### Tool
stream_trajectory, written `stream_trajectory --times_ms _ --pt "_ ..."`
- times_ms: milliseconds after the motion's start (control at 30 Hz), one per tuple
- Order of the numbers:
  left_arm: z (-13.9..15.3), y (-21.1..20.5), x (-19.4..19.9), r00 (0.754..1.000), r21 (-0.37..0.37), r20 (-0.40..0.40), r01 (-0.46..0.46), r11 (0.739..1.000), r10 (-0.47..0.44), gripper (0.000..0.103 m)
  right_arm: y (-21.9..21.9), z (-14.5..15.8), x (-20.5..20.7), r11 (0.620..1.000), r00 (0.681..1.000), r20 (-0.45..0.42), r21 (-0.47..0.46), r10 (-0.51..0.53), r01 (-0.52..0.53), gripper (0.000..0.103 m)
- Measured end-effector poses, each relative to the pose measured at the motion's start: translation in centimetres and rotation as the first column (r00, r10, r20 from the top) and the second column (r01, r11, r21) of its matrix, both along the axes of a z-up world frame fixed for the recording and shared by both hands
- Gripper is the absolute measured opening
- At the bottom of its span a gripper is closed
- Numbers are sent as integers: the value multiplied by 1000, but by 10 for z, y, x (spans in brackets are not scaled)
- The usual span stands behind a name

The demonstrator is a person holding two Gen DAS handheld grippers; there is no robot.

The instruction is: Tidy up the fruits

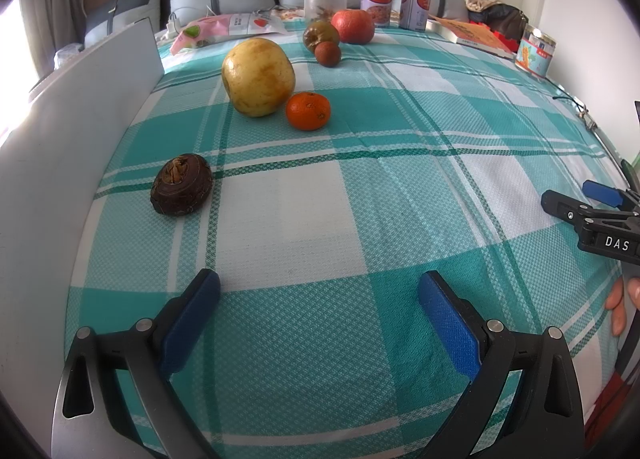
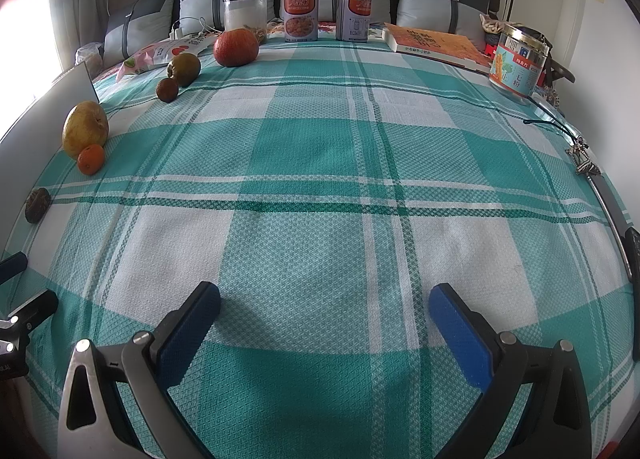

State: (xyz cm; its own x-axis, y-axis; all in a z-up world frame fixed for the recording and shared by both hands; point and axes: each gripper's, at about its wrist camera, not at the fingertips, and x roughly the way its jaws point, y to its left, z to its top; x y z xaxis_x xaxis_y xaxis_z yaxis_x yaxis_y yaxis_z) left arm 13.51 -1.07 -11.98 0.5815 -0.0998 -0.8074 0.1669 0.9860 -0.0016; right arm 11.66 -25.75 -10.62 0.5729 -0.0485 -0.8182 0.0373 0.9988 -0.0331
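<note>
Both the left gripper [image 1: 319, 295] and right gripper [image 2: 325, 305] are held wide apart over the checked cloth [image 1: 400, 195], empty, with pear [image 1: 258, 76], orange [image 1: 308, 110], apple [image 1: 353, 26] seen beyond.

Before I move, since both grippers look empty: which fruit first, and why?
Probably ease the left gripper forward-left toward the dark brown fruit. It lies nearest, alone by the white board, and the jaws are open and empty.
</note>
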Motion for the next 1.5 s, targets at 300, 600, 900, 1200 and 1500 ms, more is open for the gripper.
stream_trajectory --times_ms 300,600,900,1200,1500 --pt "0 0 0 1000 0 0 0 1000 0 100 0 0 0 1000 1000 0 0 0 0 103" --pt "0 0 0 1000 0 0 0 1000 0 100 0 0 0 1000 1000 0 0 -2 2 103" --pt "8 24 -20 1000 -136 -2 -5 991 5 99 0 0 0 1000 1000 0 1 -3 3 103" --pt "19 73 51 983 -88 -50 -180 980 176 98 0 0 0 1000 1000 0 1 -3 3 103" --pt "12 80 62 986 -60 -47 -163 985 160 43 0 0 0 1000 1000 0 1 -4 4 103"
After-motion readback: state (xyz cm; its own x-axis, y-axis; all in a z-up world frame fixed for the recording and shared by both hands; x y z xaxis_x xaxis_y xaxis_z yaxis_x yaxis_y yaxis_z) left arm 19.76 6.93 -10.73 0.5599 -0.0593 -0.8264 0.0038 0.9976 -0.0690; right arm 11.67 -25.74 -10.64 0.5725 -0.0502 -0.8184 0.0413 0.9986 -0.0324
